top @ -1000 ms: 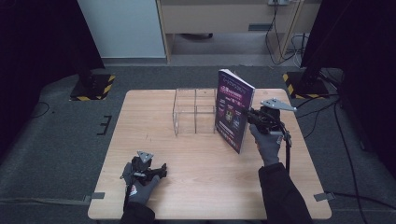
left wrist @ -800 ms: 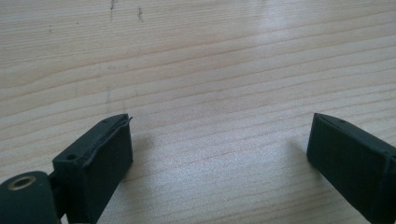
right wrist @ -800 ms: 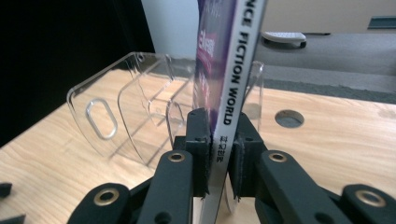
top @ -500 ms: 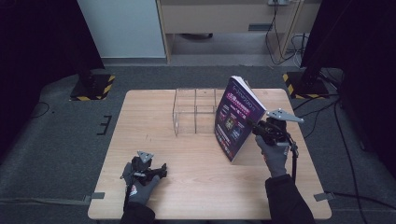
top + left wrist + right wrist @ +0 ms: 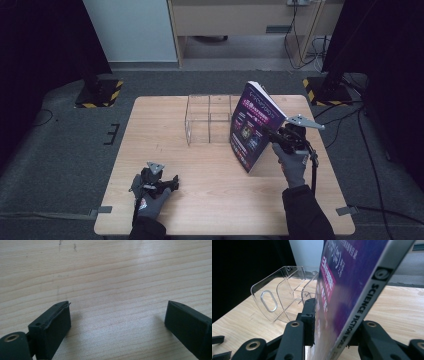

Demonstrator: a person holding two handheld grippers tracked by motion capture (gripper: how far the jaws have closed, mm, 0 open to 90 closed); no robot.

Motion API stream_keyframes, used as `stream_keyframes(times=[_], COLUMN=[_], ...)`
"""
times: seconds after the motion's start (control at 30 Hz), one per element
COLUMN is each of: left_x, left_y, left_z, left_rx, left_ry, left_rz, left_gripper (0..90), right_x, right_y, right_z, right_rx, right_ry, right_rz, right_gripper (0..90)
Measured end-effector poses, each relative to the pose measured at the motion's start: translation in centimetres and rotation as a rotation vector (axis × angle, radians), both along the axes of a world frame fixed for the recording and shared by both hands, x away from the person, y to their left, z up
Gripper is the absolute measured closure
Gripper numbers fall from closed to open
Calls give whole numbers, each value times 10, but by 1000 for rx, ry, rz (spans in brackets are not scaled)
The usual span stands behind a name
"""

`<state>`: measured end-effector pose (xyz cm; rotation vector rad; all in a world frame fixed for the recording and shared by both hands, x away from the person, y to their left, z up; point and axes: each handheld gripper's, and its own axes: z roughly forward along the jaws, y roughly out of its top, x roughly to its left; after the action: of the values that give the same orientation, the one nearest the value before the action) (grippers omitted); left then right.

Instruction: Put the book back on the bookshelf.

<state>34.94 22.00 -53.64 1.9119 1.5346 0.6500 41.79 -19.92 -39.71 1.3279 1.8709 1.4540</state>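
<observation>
A purple book (image 5: 253, 126) is held up off the wooden table (image 5: 215, 200), tilted, with its white page edge at the top. My right gripper (image 5: 271, 138) is shut on its spine side; in the right gripper view the jaws clamp the book (image 5: 342, 290) by the spine marked "SCIENCE FICTION WORLD". A clear plastic divided holder (image 5: 209, 119) stands on the table just left of the book, also seen as the holder (image 5: 279, 296). My left gripper (image 5: 172, 182) rests low at the table's front left, open, with bare wood between its fingers (image 5: 52, 327).
Black-and-yellow striped stand bases (image 5: 97, 94) sit on the floor at both far corners of the table. A wooden cabinet (image 5: 230, 17) and cables lie beyond the far edge. Dark curtains flank the scene.
The right gripper has carried the book a little to the right and tilted it further, top leaning away from the holder. The left gripper has stayed in place.
</observation>
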Motion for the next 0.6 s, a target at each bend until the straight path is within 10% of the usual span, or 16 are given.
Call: stream_keyframes(times=[0.6], left_x=[0], left_y=[0], left_z=[0], left_rx=[0], left_ry=[0], left_rz=[-1], left_gripper=[57], right_x=[-6], right_y=[16], right_z=[10], right_rx=[-38], right_ry=[-50], right_rz=[-12], right_gripper=[828])
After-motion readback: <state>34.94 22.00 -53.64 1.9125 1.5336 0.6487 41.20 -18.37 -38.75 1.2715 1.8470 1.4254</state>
